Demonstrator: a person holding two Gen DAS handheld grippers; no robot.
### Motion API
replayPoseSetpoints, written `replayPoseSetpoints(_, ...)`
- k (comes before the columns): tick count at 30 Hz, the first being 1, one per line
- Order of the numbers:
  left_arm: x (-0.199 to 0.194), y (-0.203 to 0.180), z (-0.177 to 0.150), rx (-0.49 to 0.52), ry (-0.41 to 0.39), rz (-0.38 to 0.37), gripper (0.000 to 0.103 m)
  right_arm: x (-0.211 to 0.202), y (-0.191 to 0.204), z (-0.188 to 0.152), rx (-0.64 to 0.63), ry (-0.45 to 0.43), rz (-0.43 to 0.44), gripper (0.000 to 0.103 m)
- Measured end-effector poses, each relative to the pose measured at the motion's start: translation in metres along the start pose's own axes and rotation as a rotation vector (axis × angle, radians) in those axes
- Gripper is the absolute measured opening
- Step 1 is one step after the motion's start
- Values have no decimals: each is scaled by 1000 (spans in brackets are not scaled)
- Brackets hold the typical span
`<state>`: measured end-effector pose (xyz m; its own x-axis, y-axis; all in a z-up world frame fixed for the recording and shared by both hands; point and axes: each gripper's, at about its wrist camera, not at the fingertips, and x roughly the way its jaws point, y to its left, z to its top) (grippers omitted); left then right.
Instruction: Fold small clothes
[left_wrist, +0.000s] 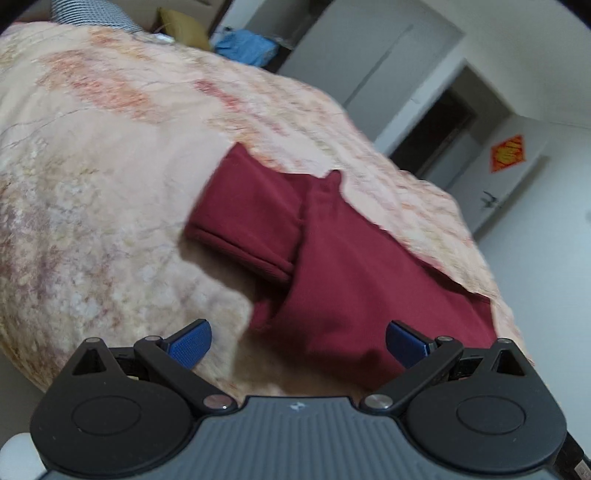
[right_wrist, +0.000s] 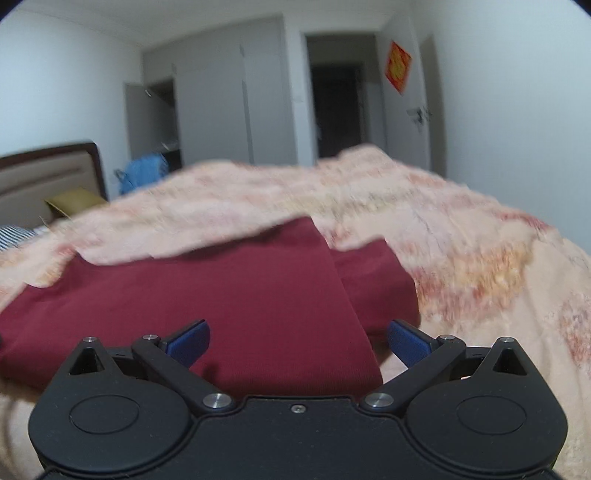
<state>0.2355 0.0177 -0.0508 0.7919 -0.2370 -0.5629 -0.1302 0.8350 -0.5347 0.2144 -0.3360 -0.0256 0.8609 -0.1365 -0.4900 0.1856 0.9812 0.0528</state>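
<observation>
A dark red knit garment (left_wrist: 332, 258) is laid on a bed covered by a peach floral blanket (left_wrist: 110, 166), with its far edge tucked under a raised fold of that blanket. One sleeve is seen turned across the body, so the fold is judged to be partly made. The left gripper (left_wrist: 298, 341) is held just above the garment's near edge, its jaws spread wide and nothing pinched. The right gripper (right_wrist: 298, 341) is likewise held over the red cloth (right_wrist: 221, 295), jaws spread and empty. A grasp is judged to be the step in hand: an edge or corner must be chosen, the jaws lowered and pressed together on it, and the cloth drawn clear of the blanket fold.
</observation>
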Motion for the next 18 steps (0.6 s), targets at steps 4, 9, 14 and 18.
replayPoseSetpoints(4,9,8,0,14,4,37,103,6,-10,-30,-29,12,-17,102)
replayPoseSetpoints(9,11,8,-16,138,-21,77,103,-2,-20,-57,-52,-89,17,102)
replayPoseSetpoints(14,15,0,-26,197,-51,122,103,1,-18,-59,-58,-109,10,102)
replayPoseSetpoints(18,13,6,-24,195,-53,102,103,-5,-20,-49,-28,-65,19,102)
